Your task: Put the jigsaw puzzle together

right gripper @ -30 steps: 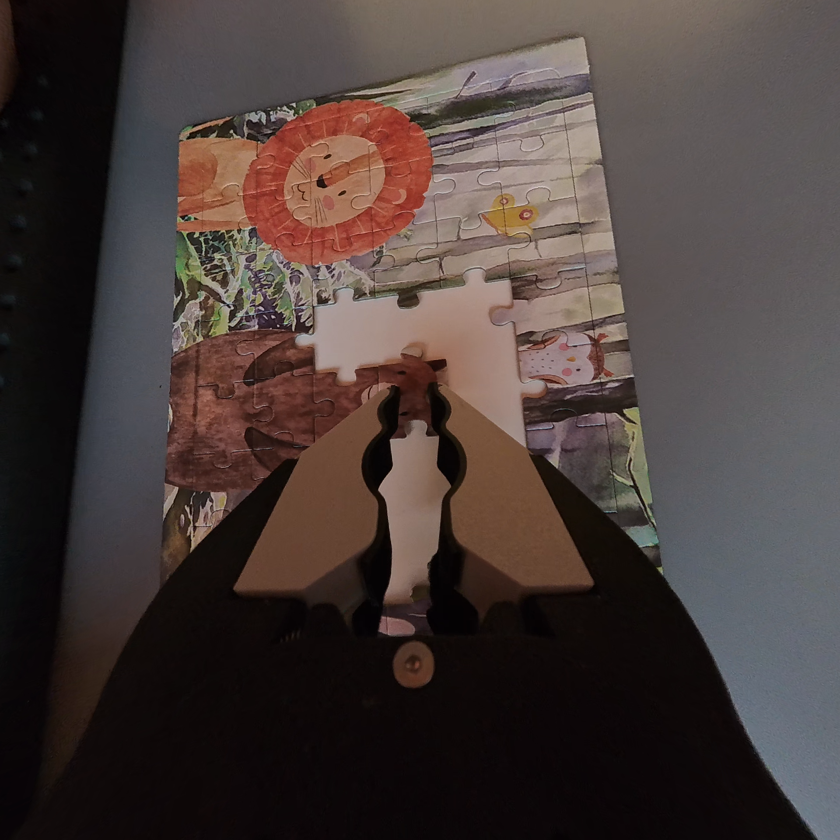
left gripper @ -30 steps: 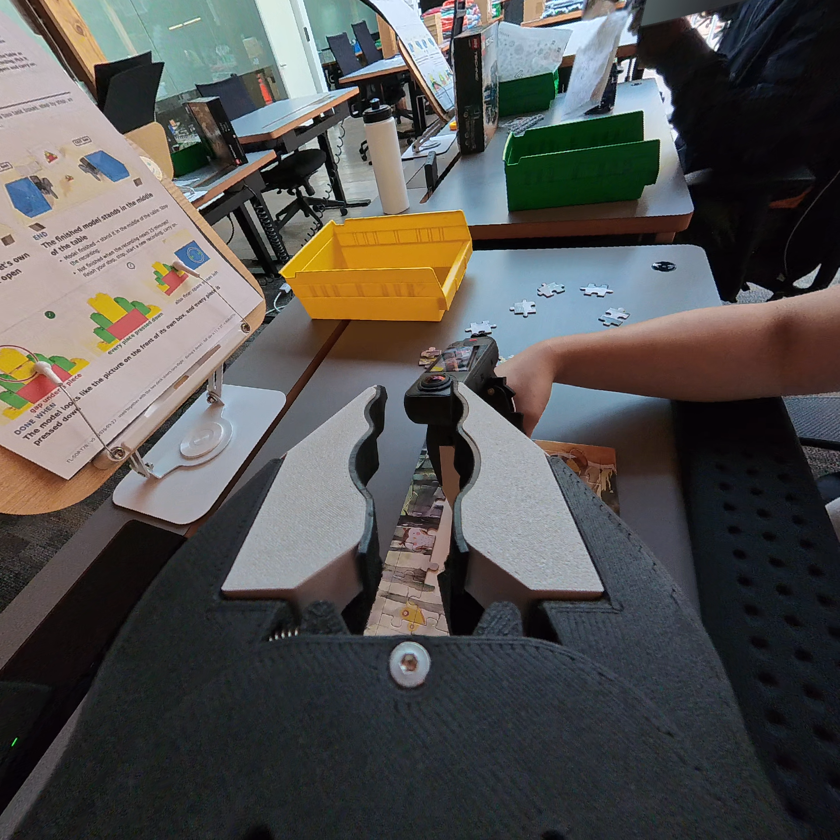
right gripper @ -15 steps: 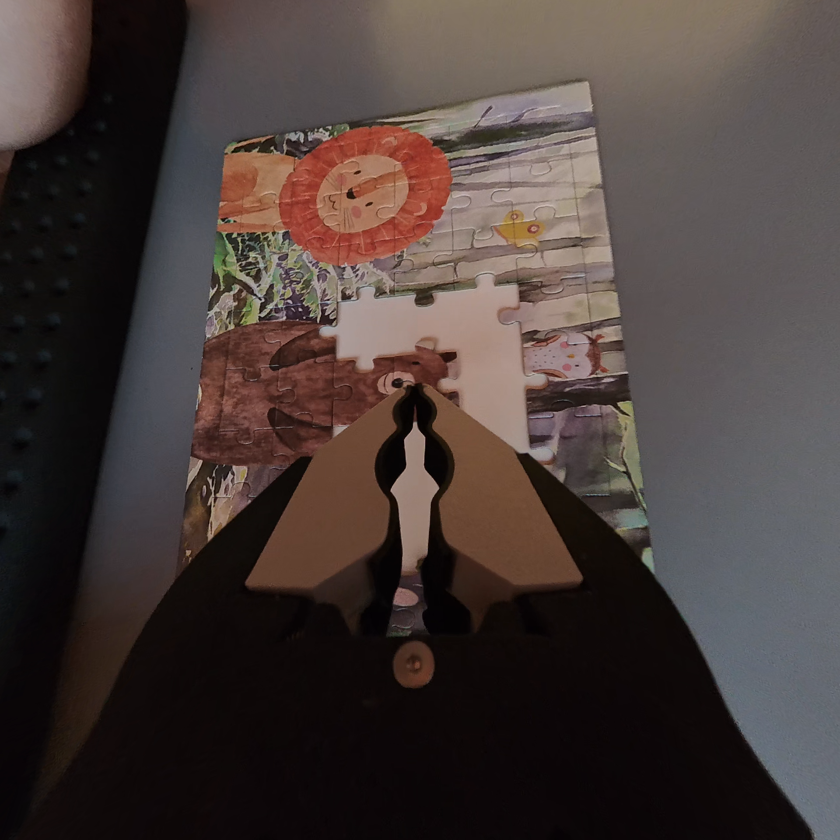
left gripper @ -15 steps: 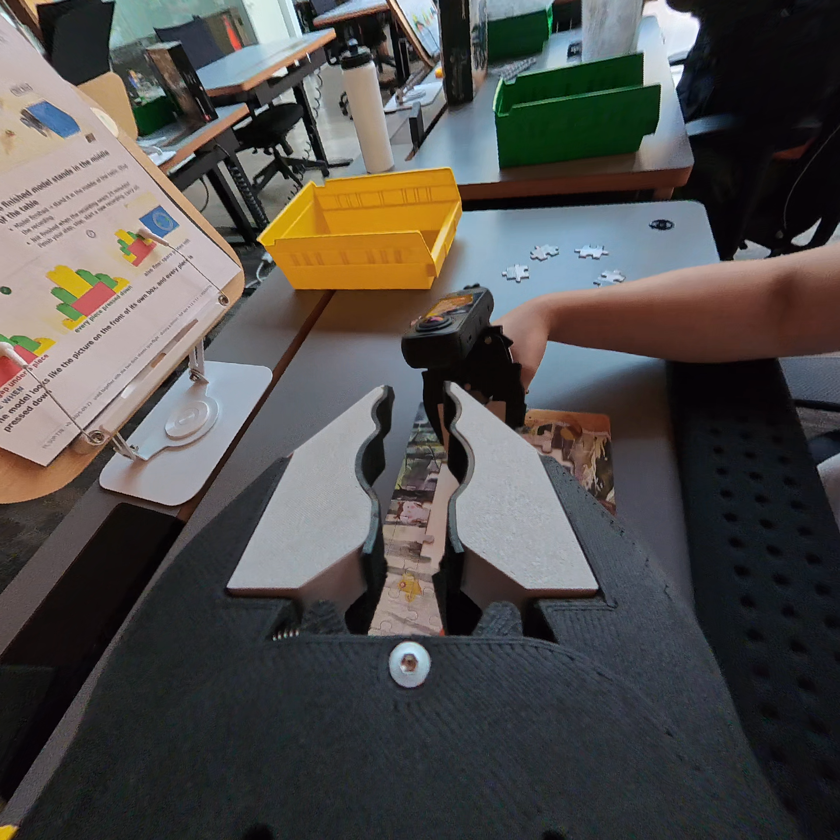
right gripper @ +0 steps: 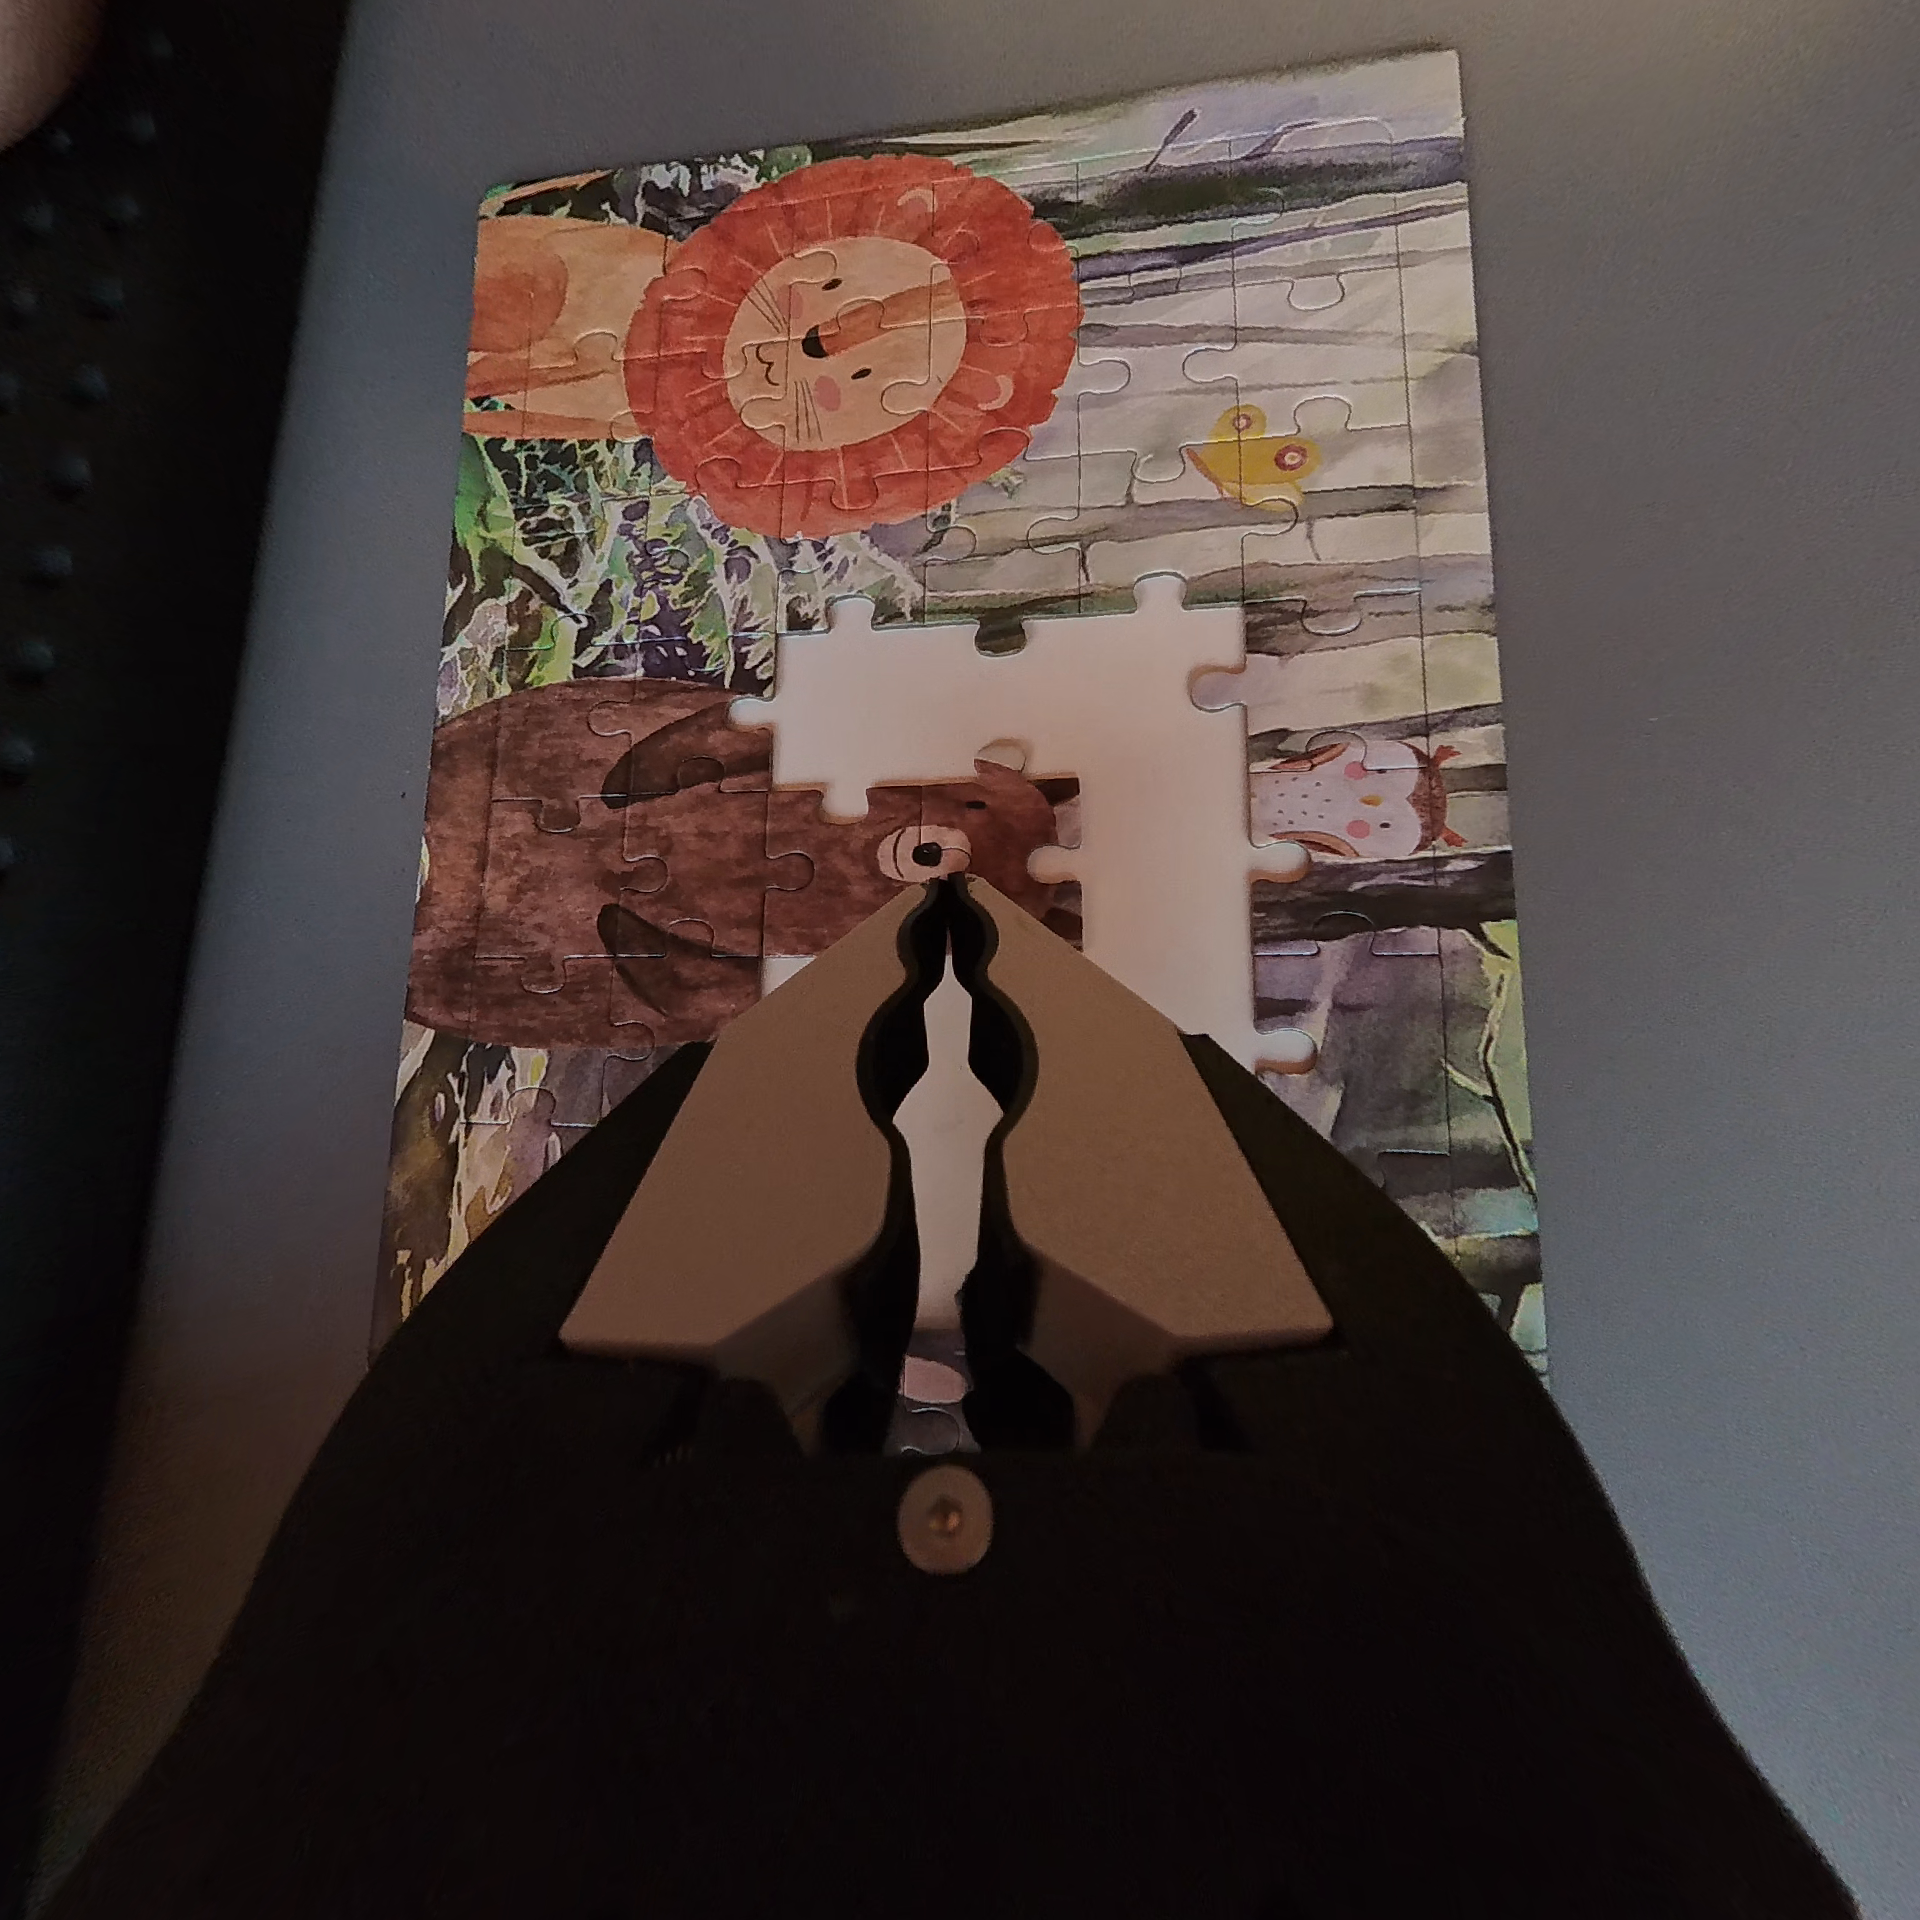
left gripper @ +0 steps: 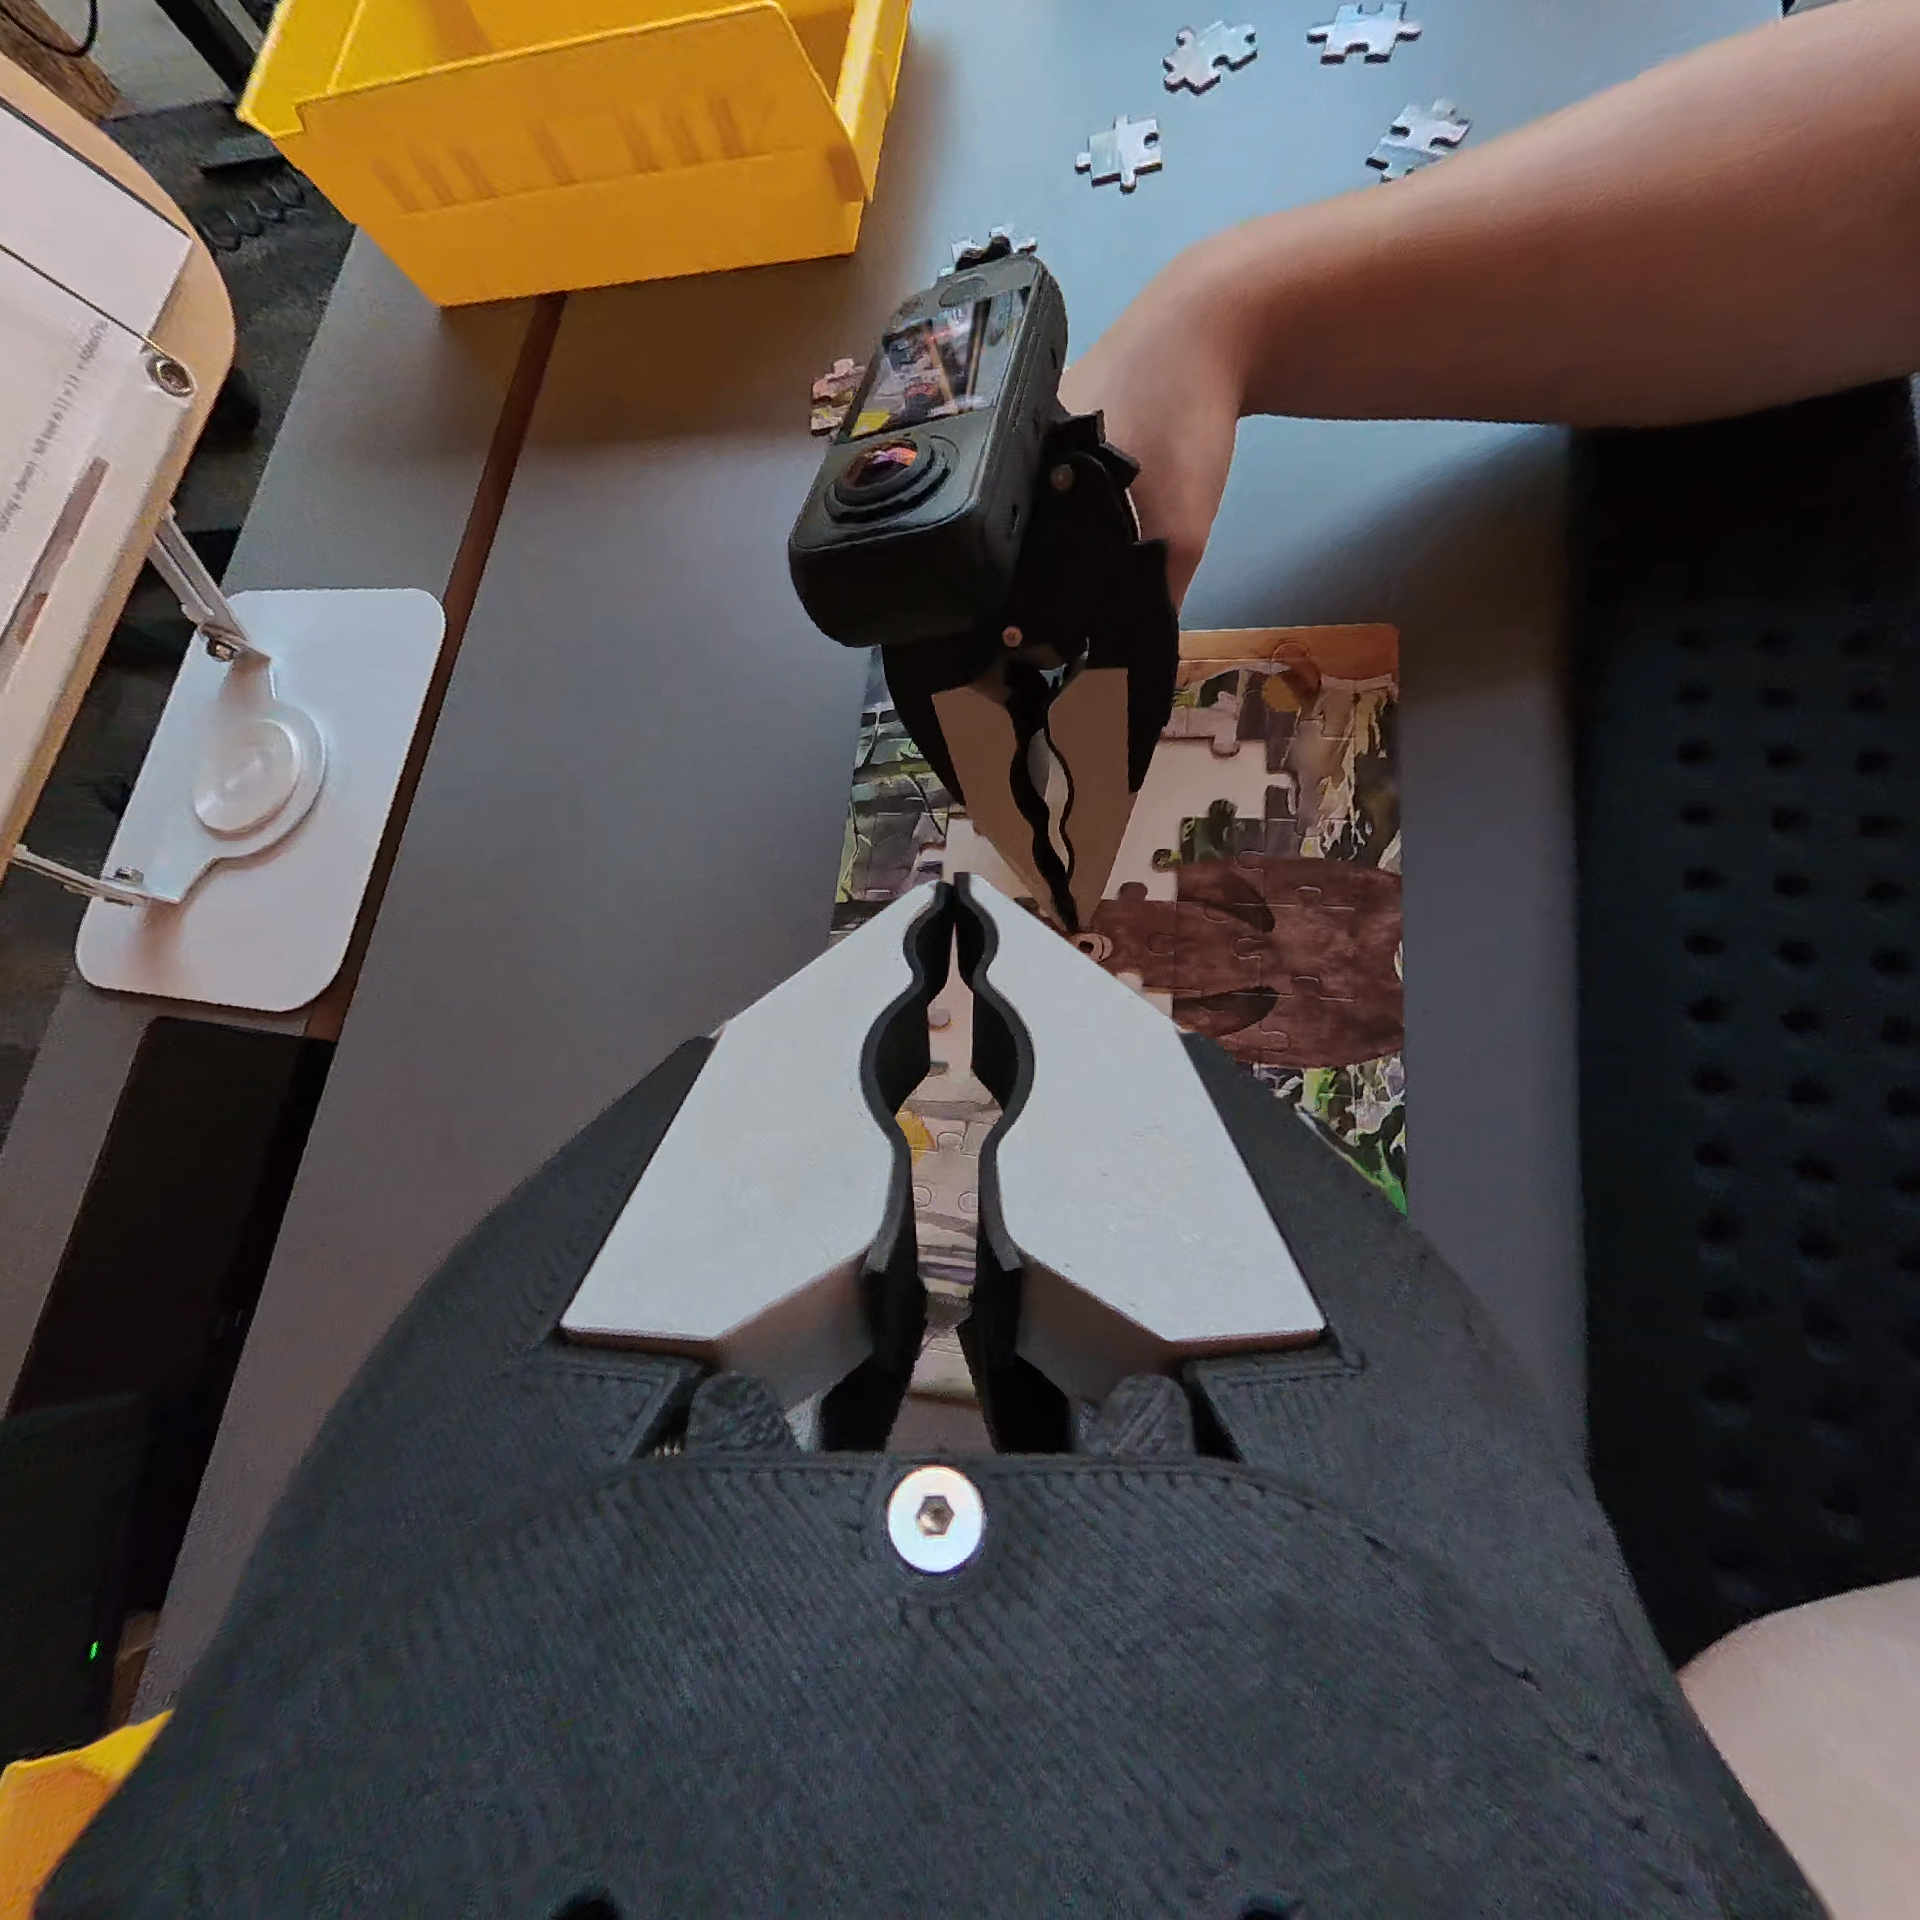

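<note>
From my left wrist camera, my left gripper [left gripper: 954, 885] is closed and empty over the jigsaw puzzle [left gripper: 1288, 935]; the loose pieces [left gripper: 1120, 154] lie well ahead, beyond my right gripper [left gripper: 1065, 914], whose hand is nearer them.

From my right wrist camera, the right gripper [right gripper: 951, 881] has its tips together, gripping nothing, touching the bear-face piece [right gripper: 966, 831]. The white gap [right gripper: 1164, 790] runs ahead and rightward.

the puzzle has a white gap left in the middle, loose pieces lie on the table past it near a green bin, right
Not quite: the bin near the loose pieces is yellow, not green, as the left wrist view shows. The puzzle does have a white gap in the middle.
</note>
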Demonstrator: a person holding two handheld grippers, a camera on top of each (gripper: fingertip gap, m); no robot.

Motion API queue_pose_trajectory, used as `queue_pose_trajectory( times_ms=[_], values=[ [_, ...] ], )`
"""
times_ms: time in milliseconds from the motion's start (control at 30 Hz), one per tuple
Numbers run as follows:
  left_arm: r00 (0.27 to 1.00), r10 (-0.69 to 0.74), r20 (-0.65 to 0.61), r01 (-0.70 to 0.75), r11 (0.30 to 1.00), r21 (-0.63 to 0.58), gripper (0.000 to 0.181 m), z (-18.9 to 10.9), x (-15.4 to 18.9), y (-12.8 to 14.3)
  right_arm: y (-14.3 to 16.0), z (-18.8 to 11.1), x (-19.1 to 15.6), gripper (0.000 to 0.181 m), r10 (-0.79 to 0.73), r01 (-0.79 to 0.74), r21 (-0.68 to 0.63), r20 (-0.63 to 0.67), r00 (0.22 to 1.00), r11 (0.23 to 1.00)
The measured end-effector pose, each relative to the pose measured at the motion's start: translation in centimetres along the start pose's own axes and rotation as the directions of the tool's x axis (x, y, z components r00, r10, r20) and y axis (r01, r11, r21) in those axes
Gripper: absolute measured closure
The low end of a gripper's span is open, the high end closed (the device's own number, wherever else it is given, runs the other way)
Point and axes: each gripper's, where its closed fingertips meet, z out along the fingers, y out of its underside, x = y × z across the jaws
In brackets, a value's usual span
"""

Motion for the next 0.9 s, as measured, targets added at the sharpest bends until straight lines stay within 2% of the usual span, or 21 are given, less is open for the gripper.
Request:
queue_pose_trajectory(
  times_ms=[100,200,300,400,500,633,667,767,900],
  values=[
    [1.0,-0.001,0.006,0.0,1.0,0.025,0.181,-0.4,0.0,-0.5,-0.1,-0.1,-0.1,0.181,-0.019,0.019,0.005,-0.005,1.0,1.0],
    [0.999,0.003,0.037,-0.005,0.999,0.041,0.181,-1.2,-0.3,-0.6,-1.6,-1.8,-0.3,0.181,-0.038,0.038,0.101,-0.005,0.999,0.994],
    [0.997,-0.01,0.07,0.005,0.997,0.081,0.181,-2.3,-0.8,-1.0,-3.1,-6.5,0.9,0.181,-0.014,0.034,0.218,-0.093,0.996,0.975],
    [0.994,-0.036,0.102,0.023,0.992,0.127,0.181,-3.4,-1.5,-1.3,-1.7,-12.4,2.8,0.179,0.043,0.018,0.217,-0.272,0.961,0.976],
    [0.99,-0.06,0.129,0.041,0.988,0.148,0.181,-4.3,-2.1,-1.1,1.8,-19.2,4.1,0.167,0.13,-0.049,0.179,-0.478,0.868,0.983],
    [0.985,-0.083,0.15,0.057,0.984,0.171,0.181,-5.0,-2.6,-1.0,8.3,-27.9,3.4,0.154,0.335,-0.232,0.243,-0.64,0.691,0.942],
    [0.985,-0.087,0.151,0.06,0.982,0.178,0.181,-5.1,-2.7,-1.1,10.1,-29.3,2.7,0.148,0.401,-0.292,0.274,-0.639,0.657,0.916],
    [0.984,-0.093,0.15,0.064,0.98,0.187,0.181,-5.1,-2.8,-1.2,16.2,-32.1,0.6,0.147,0.531,-0.447,0.312,-0.65,0.543,0.838],
    [0.984,-0.1,0.15,0.071,0.98,0.186,0.181,-5.0,-2.9,-1.0,23.3,-33.7,-1.0,0.148,0.627,-0.577,0.346,-0.665,0.406,0.74]
  ],
)
